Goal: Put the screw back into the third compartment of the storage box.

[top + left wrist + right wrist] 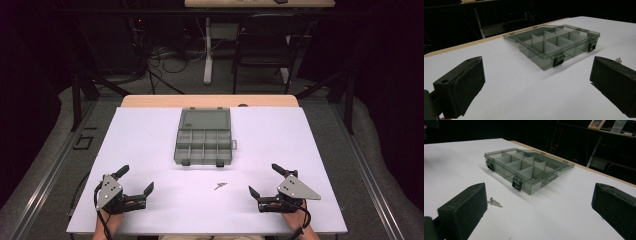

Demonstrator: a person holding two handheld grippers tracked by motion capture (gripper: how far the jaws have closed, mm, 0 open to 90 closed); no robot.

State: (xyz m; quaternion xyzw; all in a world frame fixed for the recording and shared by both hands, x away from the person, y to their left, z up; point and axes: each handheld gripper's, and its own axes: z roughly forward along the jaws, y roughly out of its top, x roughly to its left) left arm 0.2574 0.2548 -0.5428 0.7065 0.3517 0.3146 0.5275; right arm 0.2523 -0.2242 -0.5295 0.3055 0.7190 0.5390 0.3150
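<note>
A grey see-through compartment box (204, 144) lies open in the middle of the white table, lid folded back. Its dividers (554, 41) and two black latches (517, 183) face me, and the cells look bare. A small screw (220, 186) lies on the sheet in front of the box, seen also as the screw (495, 202) near my right gripper's left jaw. My left gripper (135, 181) rests open at the near left, nothing between its jaws. My right gripper (265, 181) rests open at the near right, likewise holding nothing. Both point inward toward the box.
The white sheet (150, 135) covers a wooden table whose far edge (210, 101) shows behind the box. Beyond it stand a dark chair (265, 45), a white table leg (208, 50) and floor cables. Metal rails run along both sides of the table.
</note>
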